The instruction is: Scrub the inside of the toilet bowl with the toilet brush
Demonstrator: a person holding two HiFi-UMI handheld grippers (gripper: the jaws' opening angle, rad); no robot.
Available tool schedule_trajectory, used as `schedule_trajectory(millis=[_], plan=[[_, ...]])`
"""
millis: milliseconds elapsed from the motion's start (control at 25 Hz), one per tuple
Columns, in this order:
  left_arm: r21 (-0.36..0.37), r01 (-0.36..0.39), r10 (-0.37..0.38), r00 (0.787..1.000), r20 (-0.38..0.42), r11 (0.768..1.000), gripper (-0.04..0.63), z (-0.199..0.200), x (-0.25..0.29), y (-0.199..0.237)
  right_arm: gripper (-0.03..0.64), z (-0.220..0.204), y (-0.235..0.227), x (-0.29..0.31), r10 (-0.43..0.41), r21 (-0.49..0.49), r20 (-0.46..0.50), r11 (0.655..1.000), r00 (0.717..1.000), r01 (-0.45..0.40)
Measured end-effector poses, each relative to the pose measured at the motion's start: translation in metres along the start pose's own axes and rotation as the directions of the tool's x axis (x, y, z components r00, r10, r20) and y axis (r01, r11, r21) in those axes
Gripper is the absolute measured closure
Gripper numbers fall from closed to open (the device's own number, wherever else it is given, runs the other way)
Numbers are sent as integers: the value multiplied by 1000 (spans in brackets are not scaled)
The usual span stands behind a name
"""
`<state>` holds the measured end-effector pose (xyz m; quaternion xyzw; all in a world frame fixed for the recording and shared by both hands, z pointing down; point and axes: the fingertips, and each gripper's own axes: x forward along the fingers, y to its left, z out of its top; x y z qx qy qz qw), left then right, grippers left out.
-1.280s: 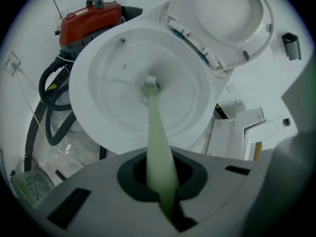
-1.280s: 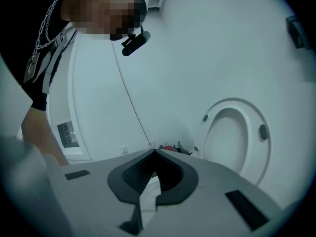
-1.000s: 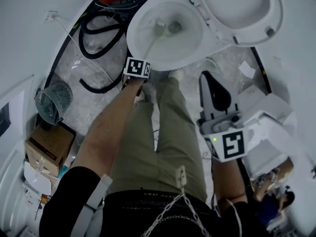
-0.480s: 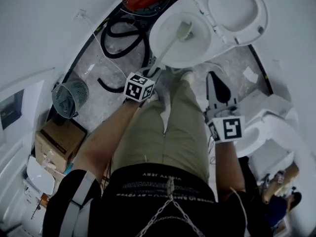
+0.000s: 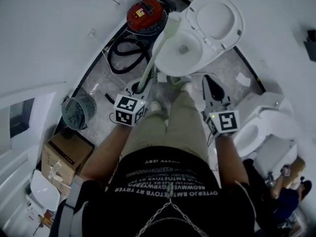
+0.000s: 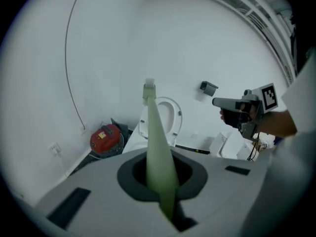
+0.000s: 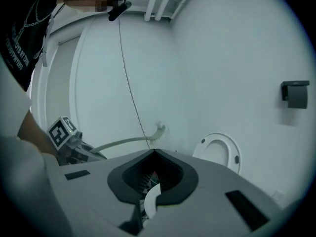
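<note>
The white toilet bowl (image 5: 185,51) stands open with its lid (image 5: 217,19) raised. My left gripper (image 5: 139,89) is shut on the pale green handle of the toilet brush (image 5: 157,53). The handle slopes up, and the brush head (image 5: 173,23) hangs in the air over the bowl's left rim. In the left gripper view the handle (image 6: 157,147) runs out of the jaws to the bristles (image 6: 149,89), with the toilet (image 6: 165,116) behind. My right gripper (image 5: 210,81) is shut and holds nothing, right of the person's legs. The right gripper view shows the brush (image 7: 159,131) and lid (image 7: 218,152).
A red vacuum cleaner (image 5: 146,14) and its black hose (image 5: 121,58) lie left of the toilet. A wire waste basket (image 5: 78,111) and a cardboard box (image 5: 61,157) stand at the left wall. Another white fixture (image 5: 264,127) and a crouching person (image 5: 291,199) are at the right.
My left gripper drew back toward the body and lifted the brush head out of the bowl, up over the left rim. The right gripper stayed beside the right leg.
</note>
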<state>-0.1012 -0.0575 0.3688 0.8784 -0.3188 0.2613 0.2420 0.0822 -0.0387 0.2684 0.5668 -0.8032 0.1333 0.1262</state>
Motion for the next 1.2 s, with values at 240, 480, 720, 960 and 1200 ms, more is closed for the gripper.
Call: schedule_trajectory(millis=[240, 480, 720, 960, 1200], plan=[[103, -31, 15, 989, 149, 994, 595, 73, -67, -19, 615, 60, 10, -31, 0, -85, 59, 996, 998, 5], [196, -29, -19, 971, 240, 980, 595, 124, -113, -45, 615, 97, 25, -62, -14, -103, 108, 994, 994, 25], [232, 5, -70, 960, 272, 973, 595, 144, -138, -57, 615, 112, 48, -77, -19, -95, 119, 995, 993, 30], [262, 68, -147, 944, 296, 963, 595, 148, -154, -67, 615, 123, 85, -85, -5, -158, 80, 987, 997, 17], [259, 130, -206, 933, 295, 957, 595, 146, -157, -89, 615, 129, 96, -99, 4, -204, 93, 979, 996, 15]])
